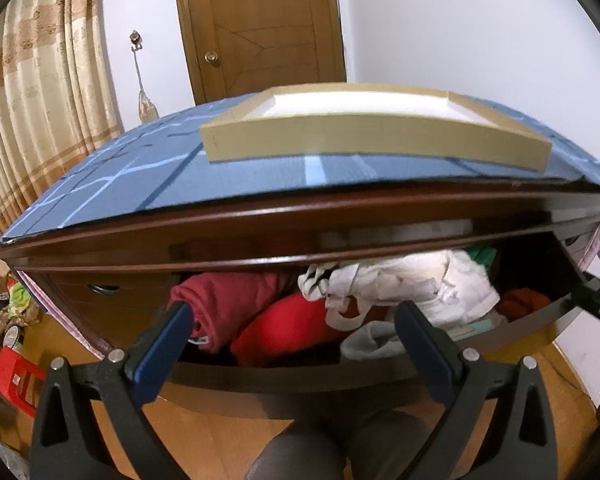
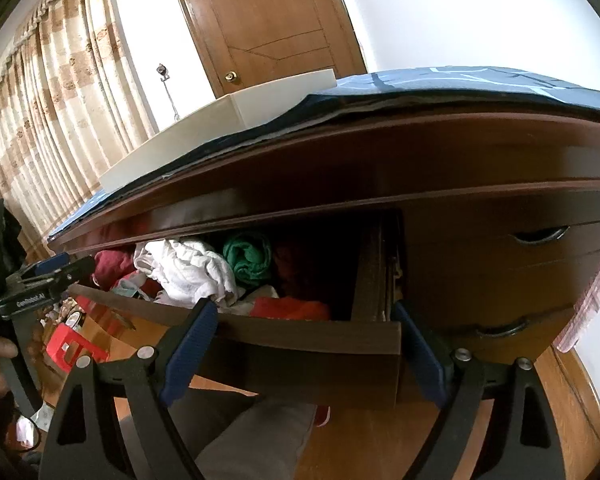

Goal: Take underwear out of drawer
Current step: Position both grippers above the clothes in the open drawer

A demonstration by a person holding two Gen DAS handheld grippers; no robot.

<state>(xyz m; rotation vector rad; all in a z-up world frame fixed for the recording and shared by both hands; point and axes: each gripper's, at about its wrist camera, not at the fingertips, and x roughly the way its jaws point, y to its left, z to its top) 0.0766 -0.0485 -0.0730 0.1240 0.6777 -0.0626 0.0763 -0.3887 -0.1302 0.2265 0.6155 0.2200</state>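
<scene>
The dark wooden drawer (image 1: 380, 380) stands pulled out, stuffed with clothes. A crumpled white garment with straps (image 1: 404, 284) lies on top in the middle, with red garments (image 1: 236, 304) to its left and a grey cloth (image 1: 372, 340) in front. My left gripper (image 1: 296, 340) is open just before the drawer's front, its fingers astride the red and white pile and touching nothing. In the right wrist view the white garment (image 2: 192, 268) lies beside a green one (image 2: 248, 256). My right gripper (image 2: 304, 316) is open at the drawer front's (image 2: 300, 336) right corner, holding nothing.
The dresser top (image 1: 140, 184) overhangs the drawer; it carries a blue patterned cloth and a shallow cardboard tray (image 1: 236, 140). Closed drawers with metal handles (image 2: 540, 236) sit to the right. A person's knee (image 1: 332, 448) is below the drawer. A red stool (image 1: 16, 376) and clutter lie on the floor at left.
</scene>
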